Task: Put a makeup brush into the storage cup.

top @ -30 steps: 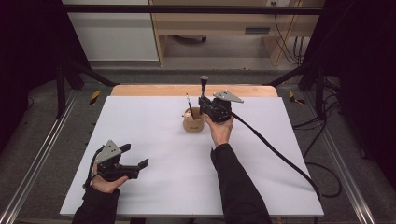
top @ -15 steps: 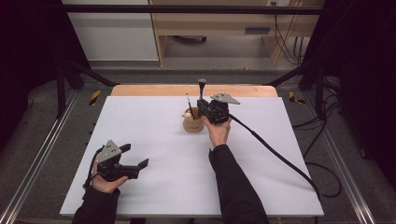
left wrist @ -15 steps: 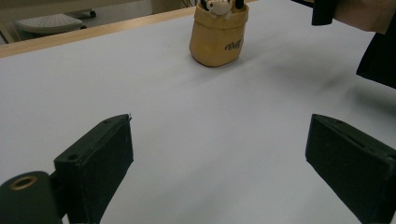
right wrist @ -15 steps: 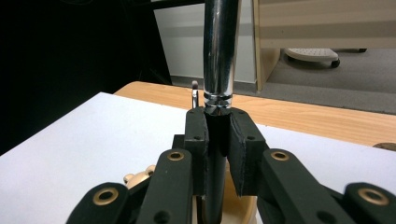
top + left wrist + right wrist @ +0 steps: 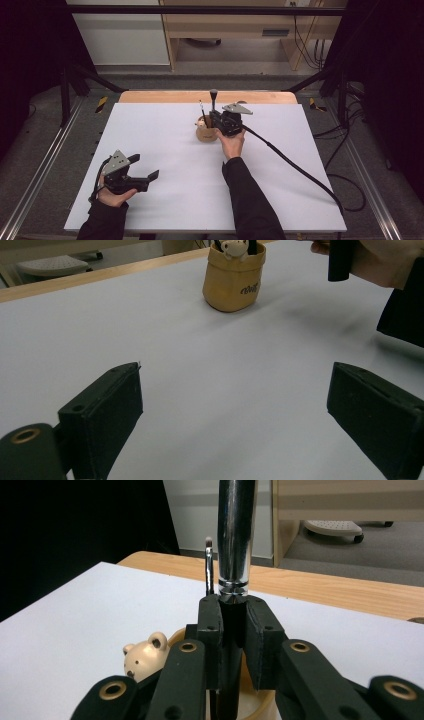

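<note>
My right gripper (image 5: 221, 120) stands over the small tan pot (image 5: 205, 131) near the far middle of the white counter (image 5: 165, 125), just in front of the wooden strip (image 5: 150, 96) along its back edge. Its jaws are nearly closed and clamp the black handle of a makeup brush (image 5: 234, 555), right below the shiny metal sleeve. The brush stands upright, its dark tip (image 5: 213, 93) high above the pot and its lower end reaching down inside the rim. From the right gripper view I see the pot's pale inside beneath my jaws, and a little cream bear head (image 5: 142, 659) sitting at the rim on the left. A second, thinner brush (image 5: 209, 570) rises out of the pot just beside the one I hold, also upright, with a small pale tip.

In the left gripper view the pot (image 5: 234, 275) is a soft tan pouch with dark lettering on its front, the bear peeking over the top with dark handles either side of it.

My left gripper (image 5: 135, 170) rests in my hand at the near left of the counter, well apart from the pot. Its jaws stand wide open with nothing but bare counter between them.
</note>
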Demonstrator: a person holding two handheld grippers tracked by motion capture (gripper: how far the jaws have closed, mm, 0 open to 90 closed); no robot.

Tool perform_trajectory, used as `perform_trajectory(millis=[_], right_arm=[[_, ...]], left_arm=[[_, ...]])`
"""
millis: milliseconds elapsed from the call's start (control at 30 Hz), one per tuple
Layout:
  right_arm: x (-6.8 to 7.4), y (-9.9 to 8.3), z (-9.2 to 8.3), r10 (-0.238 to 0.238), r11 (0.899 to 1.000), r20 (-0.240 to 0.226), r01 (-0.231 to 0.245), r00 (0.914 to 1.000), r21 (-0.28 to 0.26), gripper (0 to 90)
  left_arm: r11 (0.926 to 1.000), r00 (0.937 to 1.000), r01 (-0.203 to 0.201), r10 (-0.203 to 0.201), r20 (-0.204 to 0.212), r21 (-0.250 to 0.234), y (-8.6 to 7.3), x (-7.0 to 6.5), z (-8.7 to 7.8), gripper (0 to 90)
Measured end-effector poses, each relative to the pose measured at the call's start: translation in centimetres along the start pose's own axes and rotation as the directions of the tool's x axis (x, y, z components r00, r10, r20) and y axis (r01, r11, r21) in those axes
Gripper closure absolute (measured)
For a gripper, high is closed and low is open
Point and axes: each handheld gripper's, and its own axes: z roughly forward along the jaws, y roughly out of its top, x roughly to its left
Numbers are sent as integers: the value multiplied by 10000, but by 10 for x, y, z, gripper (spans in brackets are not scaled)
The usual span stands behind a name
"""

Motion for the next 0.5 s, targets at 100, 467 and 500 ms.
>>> perform_trajectory(millis=[100,467,500], right_arm=[[1,-3,2,-62,9999,-9,62,10000,79,791],[2,-9,4,-305,9985,117,299,9995,454,789],[2,-10,4,-322,9982,118,316,9994,509,789]], left_arm=[[10000,10000,1,-1,-1,4,0,0,0,70],[10000,10000,-4,4,10,2,0,-1,1,71],[10000,10000,-8,8,19,10,0,-1,1,71]])
